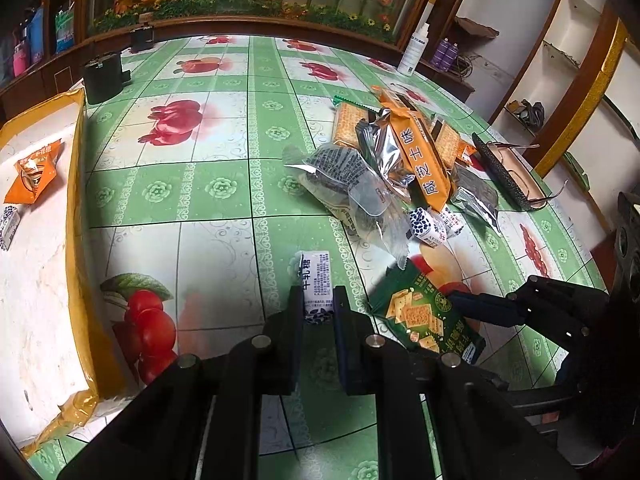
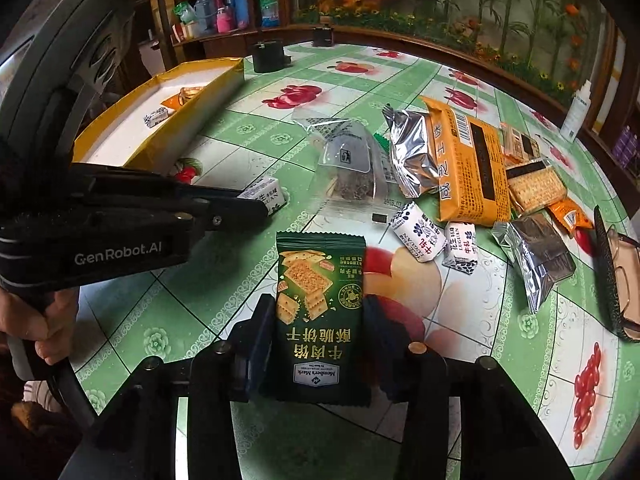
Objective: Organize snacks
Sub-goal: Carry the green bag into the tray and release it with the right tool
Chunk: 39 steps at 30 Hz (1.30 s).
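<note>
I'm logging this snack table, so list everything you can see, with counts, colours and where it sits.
nougat candy: one, white-blue, in left gripper
green cracker packet: one, in right gripper
nougat candies: two, white-blue, table centre
orange cracker pack: one, in pile
silver foil packet: one, in pile
clear sachet: one, beside pile
yellow tray: one, left, holding two snacks
glasses: one, far right
white bottle: one, table edge
left gripper: black
right gripper: black

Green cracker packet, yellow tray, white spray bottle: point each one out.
Green cracker packet (image 2: 318, 312): right wrist view, on the printed front between the tongs.
Yellow tray (image 2: 196, 130): right wrist view, on its long yellow side wall.
White spray bottle (image 1: 414, 53): left wrist view, on the bottle's labelled body.
</note>
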Each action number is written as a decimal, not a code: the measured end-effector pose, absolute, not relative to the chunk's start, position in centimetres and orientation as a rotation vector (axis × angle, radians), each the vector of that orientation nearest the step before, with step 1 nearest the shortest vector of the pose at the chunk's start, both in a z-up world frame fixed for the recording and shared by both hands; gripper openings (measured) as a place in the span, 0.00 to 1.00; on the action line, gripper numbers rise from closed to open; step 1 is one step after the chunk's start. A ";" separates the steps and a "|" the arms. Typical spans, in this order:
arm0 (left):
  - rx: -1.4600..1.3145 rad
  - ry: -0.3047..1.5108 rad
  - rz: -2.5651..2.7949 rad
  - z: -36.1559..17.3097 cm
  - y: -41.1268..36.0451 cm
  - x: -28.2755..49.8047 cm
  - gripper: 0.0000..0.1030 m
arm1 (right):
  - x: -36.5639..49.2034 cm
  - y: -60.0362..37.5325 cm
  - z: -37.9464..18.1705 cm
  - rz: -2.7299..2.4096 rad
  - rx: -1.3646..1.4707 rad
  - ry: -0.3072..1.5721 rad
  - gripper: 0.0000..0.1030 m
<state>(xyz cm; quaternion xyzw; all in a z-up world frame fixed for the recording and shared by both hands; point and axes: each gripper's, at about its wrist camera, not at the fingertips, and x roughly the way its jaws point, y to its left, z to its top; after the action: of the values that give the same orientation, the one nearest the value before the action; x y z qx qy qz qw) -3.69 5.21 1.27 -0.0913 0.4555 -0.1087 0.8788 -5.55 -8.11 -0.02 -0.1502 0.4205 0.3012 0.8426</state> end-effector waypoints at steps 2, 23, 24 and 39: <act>-0.196 0.949 -0.232 1.3 5.2 -3.8 0.13 | -5.5 -8.3 0.1 0.629 -0.307 0.884 0.46; -0.289 0.813 -0.213 6.1 9.3 -7.0 0.13 | -5.7 -7.6 3.8 0.714 -0.146 0.847 0.46; -0.299 0.803 -0.198 6.4 10.1 -7.2 0.13 | -5.6 -7.0 4.1 0.725 -0.141 0.842 0.46; -0.471 0.770 0.040 4.3 21.7 -10.6 0.13 | -3.8 5.7 6.5 0.914 -0.097 0.852 0.47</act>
<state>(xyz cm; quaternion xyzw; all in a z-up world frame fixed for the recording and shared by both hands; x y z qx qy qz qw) -10.57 21.70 4.33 -0.2276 0.3721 0.0195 0.8996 -3.84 5.71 6.53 -0.0452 0.3985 0.4275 0.8102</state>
